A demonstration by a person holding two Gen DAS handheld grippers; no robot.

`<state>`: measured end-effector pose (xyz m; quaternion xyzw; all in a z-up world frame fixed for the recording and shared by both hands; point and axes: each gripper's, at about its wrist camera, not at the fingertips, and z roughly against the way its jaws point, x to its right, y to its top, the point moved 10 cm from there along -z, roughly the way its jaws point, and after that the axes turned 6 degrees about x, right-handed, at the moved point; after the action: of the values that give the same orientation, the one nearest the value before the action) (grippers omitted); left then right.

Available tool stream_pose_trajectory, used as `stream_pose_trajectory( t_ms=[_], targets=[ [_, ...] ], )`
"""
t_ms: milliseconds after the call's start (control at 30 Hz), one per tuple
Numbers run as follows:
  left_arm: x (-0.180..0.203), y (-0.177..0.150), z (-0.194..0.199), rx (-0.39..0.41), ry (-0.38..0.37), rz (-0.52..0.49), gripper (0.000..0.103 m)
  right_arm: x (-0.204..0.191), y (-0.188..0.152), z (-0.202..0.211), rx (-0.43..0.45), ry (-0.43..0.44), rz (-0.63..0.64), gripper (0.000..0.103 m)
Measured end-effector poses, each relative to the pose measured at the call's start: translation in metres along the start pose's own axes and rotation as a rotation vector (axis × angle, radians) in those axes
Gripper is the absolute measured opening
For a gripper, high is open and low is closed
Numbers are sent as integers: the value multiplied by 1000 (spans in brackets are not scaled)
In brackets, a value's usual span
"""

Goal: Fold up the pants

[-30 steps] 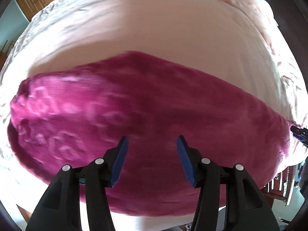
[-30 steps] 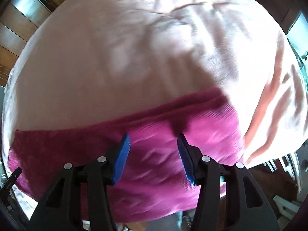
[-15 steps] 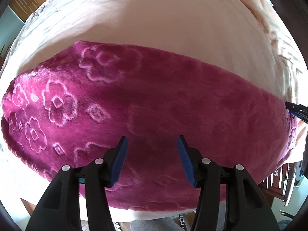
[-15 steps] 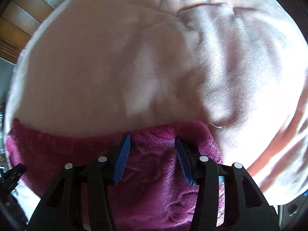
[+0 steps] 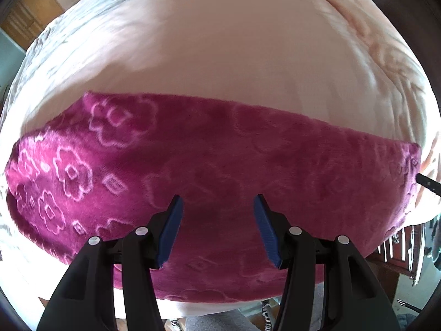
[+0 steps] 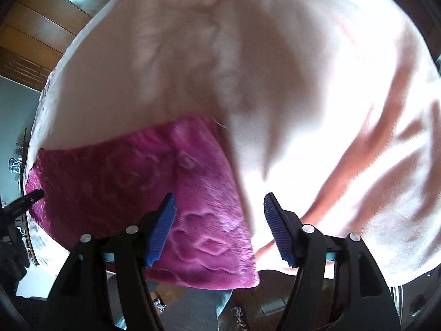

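Pants lay flat below left gripper (released, empty); right gripper opening, straddled pants' edge, ungrasped.

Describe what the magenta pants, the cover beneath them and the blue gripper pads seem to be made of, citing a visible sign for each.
Magenta pants: likely plush fleece; matte, fuzzy nap with embossed flower outlines.
Pale pink cover: probably soft brushed fabric; gentle wrinkles, no shine.
Blue pads on the left hand-held gripper: ribbed, perhaps rubber or printed plastic; fine ridges show, also on the right hand-held gripper, whose jaws are opening.
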<state>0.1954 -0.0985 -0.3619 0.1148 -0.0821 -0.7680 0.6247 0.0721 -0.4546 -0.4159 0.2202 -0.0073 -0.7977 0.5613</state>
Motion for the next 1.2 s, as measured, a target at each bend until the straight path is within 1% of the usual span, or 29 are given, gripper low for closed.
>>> stream_pose_trajectory(
  t_ms=[33,133,267,300,367,433,467,533,567,633,667,767,800,867,967,1067,1100,1133,1167,1200],
  targets=[
    [-2,1,-4,2,-1,-8,54,5,-2,-4,-9,7,-12,67],
    [13,8,6,9,-2,-24,54,15,-6,-20,-39,56,-64,67],
    [21,13,14,14,1,-30,54,32,-1,-40,-46,106,-135,69],
    [22,13,16,14,2,-26,54,36,-4,-42,-50,112,-142,68],
    [23,12,17,9,3,-9,54,41,-7,-43,-60,128,-149,63],
    [17,11,14,7,-1,11,54,45,-6,-40,-73,160,-167,51],
    [15,10,12,5,-3,22,54,48,-4,-41,-79,171,-171,49],
    [9,9,8,2,-4,36,54,54,-7,-35,-88,187,-183,39],
    [7,9,7,0,-5,43,54,54,-8,-30,-89,190,-187,37],
    [4,9,7,0,-9,54,54,57,-7,-18,-84,183,-189,30],
    [4,9,7,1,-12,56,54,50,-8,-15,-80,177,-192,28],
    [2,11,9,8,-22,52,54,51,-7,-2,-66,154,-187,19],
    [1,11,9,9,-25,51,54,49,-6,3,-62,166,-188,16],
    [-3,11,9,9,-31,54,54,42,-3,12,-49,162,-166,16],
    [-15,8,9,3,-36,54,54,33,4,17,-37,133,-118,16],
    [-27,6,9,-6,-34,40,54,38,11,11,-27,61,-85,21],
    [-31,6,10,-8,-29,34,54,37,12,4,-28,44,-89,31],
    [-36,7,13,-4,-25,26,54,41,13,0,-28,27,-95,46],
    [-40,8,16,1,-22,20,54,46,15,-4,-26,9,-102,51],
    [-45,8,19,5,-18,15,54,50,17,-9,-28,8,-113,53]
  ],
)
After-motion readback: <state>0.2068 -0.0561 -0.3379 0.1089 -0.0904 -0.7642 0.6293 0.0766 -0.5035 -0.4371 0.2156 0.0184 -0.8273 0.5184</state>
